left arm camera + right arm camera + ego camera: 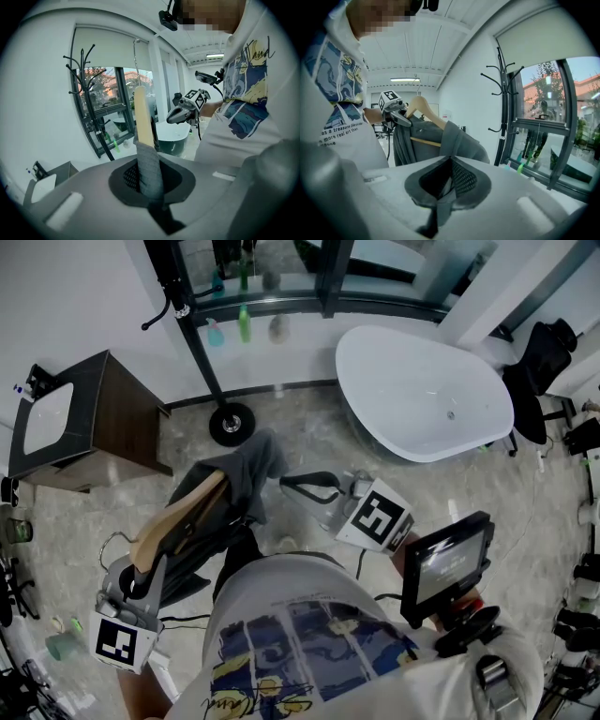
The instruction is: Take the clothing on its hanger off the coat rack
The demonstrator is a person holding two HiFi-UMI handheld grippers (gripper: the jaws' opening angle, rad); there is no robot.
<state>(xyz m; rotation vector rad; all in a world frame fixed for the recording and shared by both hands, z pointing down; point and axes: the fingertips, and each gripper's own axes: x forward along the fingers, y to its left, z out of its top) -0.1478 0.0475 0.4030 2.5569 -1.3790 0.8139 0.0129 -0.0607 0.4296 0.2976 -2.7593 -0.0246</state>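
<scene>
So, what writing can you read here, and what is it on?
"a treasure like a": shirt, cut off at both ends.
"more real art than": shirt, line below.
"and": script on the shirt's front.
Yellow script in the head view: too blurred.
Marker cubes: patterns only.

This is a bathroom, though it looks staged inside a larger workspace. A white freestanding bathtub sits on a marble-look floor beside a tall dark-framed window with bottles along its ledge. A dark vanity holds a white basin. A coat rack stands nearby, and a black office chair waits at the edge.
</scene>
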